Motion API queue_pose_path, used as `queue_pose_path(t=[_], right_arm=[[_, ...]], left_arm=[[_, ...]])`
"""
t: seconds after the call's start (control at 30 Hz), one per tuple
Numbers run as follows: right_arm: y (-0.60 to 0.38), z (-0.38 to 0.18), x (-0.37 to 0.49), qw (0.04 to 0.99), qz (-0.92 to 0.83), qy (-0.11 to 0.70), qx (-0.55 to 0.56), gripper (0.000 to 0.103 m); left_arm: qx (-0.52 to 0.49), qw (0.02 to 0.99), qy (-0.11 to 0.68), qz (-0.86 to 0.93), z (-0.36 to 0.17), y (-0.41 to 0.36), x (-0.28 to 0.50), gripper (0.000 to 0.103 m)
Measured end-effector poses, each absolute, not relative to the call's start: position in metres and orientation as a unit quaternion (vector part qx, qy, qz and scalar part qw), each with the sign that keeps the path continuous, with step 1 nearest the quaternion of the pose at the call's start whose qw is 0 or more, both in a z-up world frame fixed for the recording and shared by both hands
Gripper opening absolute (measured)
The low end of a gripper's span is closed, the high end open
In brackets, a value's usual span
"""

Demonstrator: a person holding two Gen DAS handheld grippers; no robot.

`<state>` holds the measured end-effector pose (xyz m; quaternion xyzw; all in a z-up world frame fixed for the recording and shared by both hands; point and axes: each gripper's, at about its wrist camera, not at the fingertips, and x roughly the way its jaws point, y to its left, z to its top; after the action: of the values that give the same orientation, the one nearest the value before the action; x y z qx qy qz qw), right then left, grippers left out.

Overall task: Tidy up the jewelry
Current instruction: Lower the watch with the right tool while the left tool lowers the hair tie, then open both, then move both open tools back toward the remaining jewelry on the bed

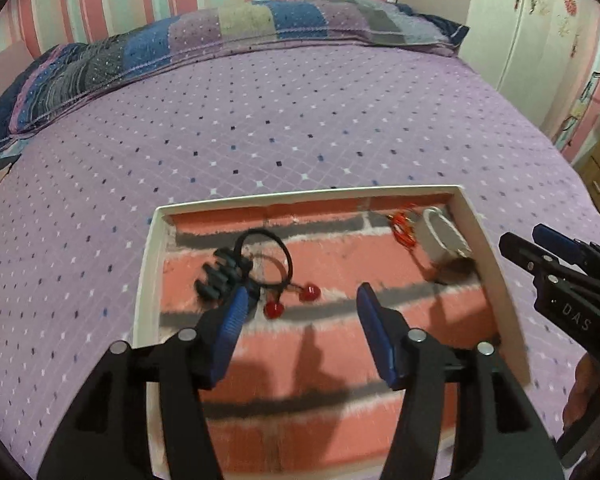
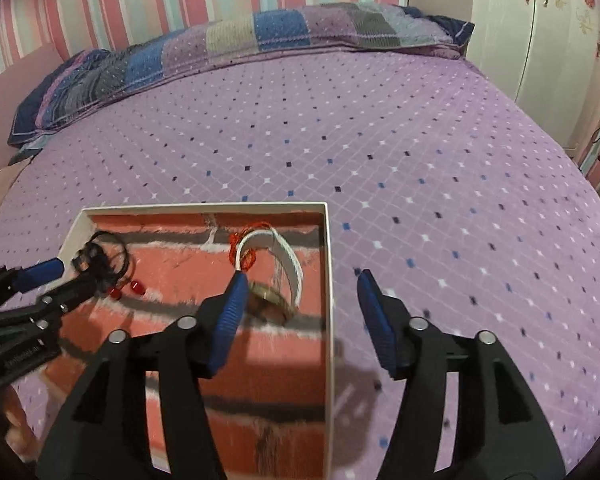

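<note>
Release step: left gripper [image 1: 300,312] and right gripper [image 2: 300,300] stood half open and empty above the tray [image 1: 144,280], hair clip [image 1: 220,276] and bangle [image 2: 276,256] inside; next likely withdrawal.

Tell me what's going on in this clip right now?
A person holds a hand-held gripper in each hand over a shallow white-rimmed box with a brick-pattern lining, set on a purple quilted bed. The left hand-held gripper and the right hand-held gripper both stand open and empty. In the box lie a black claw hair clip, a black hair tie with red beads and a white bangle.
</note>
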<state>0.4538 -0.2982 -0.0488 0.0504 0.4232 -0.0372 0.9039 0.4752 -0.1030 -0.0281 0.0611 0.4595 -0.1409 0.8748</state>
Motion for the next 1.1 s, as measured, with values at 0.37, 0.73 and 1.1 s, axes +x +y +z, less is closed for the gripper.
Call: queue_pose_path(t=[0.37,0.73,1.1], right_arm=[[-0.274,0.0,0.329,0.944,-0.038,0.328,0.013,0.097],[-0.252,0.007,0.226,0.952,-0.03,0.304,0.01,0.098],[-0.255,-0.011,0.157,0.95,-0.049,0.305,0.037,0.098]], left_arm=[[0.06,0.911,0.394,-0.106,0.037,-0.02,0.357,0.082],[0.036,0.927,0.365,-0.079,0.039,0.042,0.239,0.09],[0.002,0.917,0.394,-0.058,-0.004,0.087,0.182,0.09]])
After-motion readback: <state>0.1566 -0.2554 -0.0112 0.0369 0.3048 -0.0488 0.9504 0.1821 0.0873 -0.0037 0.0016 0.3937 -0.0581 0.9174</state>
